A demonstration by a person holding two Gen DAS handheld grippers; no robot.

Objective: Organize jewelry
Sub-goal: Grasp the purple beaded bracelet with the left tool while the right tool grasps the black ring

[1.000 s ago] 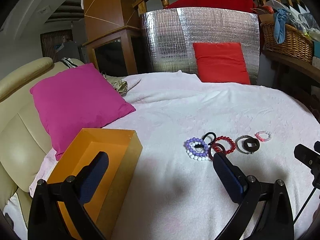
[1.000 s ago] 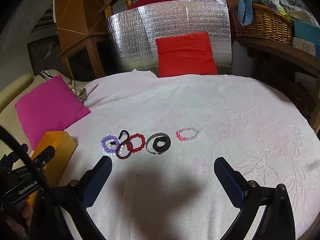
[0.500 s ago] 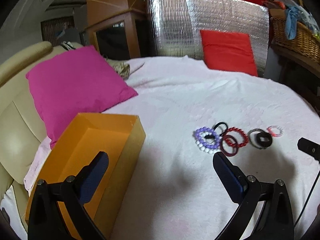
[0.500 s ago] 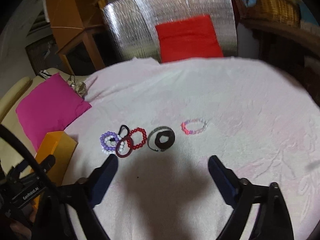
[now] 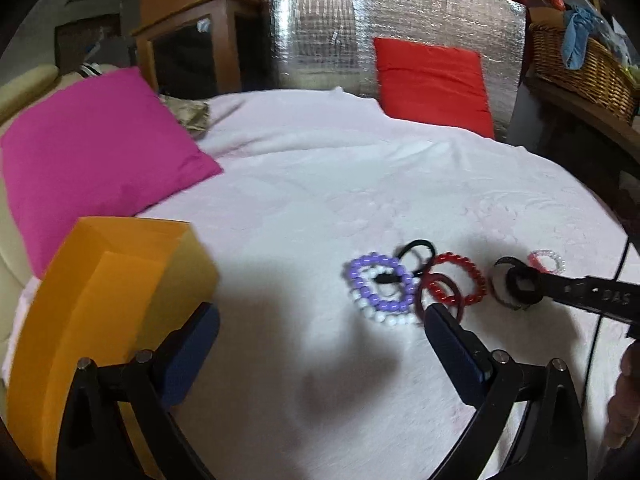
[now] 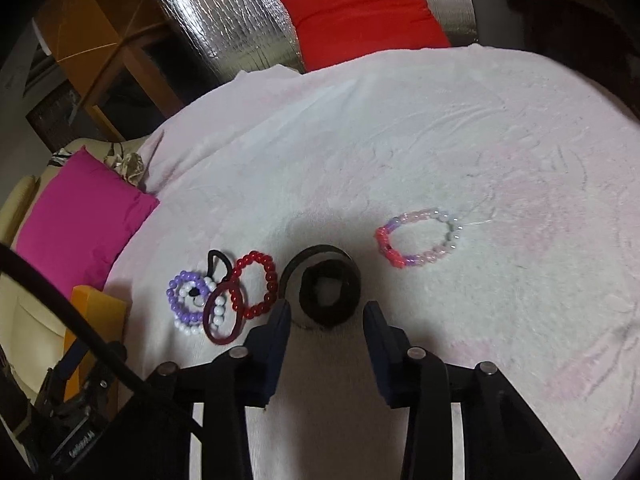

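Note:
Several bracelets and hair ties lie in a row on the white blanket point(image 6: 440, 140). From the left: a purple and white bead bracelet point(image 6: 185, 295) point(image 5: 380, 288), a dark maroon ring point(image 6: 222, 312), a red bead bracelet point(image 6: 256, 284) point(image 5: 460, 282), a black scrunchie on a grey bangle point(image 6: 326, 292) point(image 5: 520, 286), and a pink bead bracelet point(image 6: 418, 238) point(image 5: 546, 260). My right gripper point(image 6: 325, 314) is low, half open, its fingers straddling the near side of the scrunchie. My left gripper point(image 5: 320, 332) is wide open and empty, between the orange box point(image 5: 100, 300) and the bead bracelets.
A magenta pillow point(image 5: 92, 152) lies at the left on a cream sofa. A red cushion point(image 5: 432, 80) leans on a silver foil panel at the back. A wicker basket point(image 5: 584, 68) stands on a shelf at the right.
My right gripper has moved forward and down to the scrunchie and its fingers have narrowed. My left gripper has moved closer to the bracelets beside the orange box.

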